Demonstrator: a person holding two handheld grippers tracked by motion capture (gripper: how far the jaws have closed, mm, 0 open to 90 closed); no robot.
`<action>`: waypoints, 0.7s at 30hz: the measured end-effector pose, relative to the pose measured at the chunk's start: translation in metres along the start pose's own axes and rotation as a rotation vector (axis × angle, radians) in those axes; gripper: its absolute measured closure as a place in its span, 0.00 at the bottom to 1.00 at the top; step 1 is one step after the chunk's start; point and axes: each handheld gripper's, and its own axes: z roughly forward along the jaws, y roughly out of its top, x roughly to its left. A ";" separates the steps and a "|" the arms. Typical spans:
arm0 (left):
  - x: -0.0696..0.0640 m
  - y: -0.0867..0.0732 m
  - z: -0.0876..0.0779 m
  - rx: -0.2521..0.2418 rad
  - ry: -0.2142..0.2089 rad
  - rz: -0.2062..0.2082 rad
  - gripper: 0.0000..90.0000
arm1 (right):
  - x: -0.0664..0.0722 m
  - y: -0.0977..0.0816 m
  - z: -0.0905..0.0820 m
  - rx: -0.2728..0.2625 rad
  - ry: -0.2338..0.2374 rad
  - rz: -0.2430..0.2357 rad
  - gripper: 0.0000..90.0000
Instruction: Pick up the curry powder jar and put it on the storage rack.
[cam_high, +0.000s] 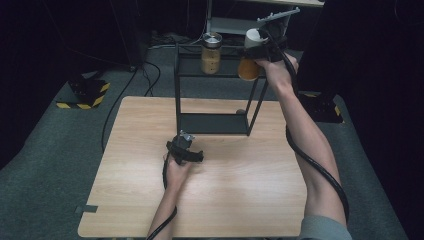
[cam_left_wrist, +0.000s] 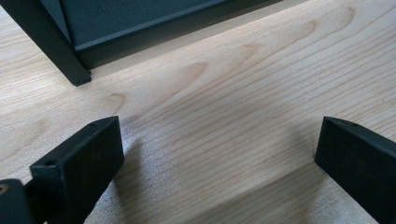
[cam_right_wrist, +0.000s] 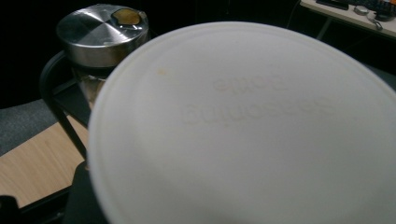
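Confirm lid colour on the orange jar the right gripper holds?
White lid on the round orange jar; the right gripper view shows it best.

White lid looms close before right tongs, blurred, cut off at bottom and right edges, embossed lettering unreadable. Lid hides right tongs' jaws. Beyond it, steel-capped jar half covered, contents unclear.

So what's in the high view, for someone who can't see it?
The right gripper holds a white-lidded orange jar beside a black shelf, near a steel-lidded jar. The left gripper rests on the wooden table.
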 end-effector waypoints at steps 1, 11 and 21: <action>0.000 0.000 0.000 0.000 0.000 0.000 0.01 | 0.000 0.001 0.002 -0.002 -0.005 0.002 0.39; 0.000 0.000 0.000 -0.001 -0.001 -0.001 0.01 | -0.002 0.007 0.018 -0.002 -0.036 0.057 0.39; 0.000 0.000 0.000 0.003 0.000 0.002 0.01 | 0.000 0.016 0.035 0.006 -0.046 0.067 0.39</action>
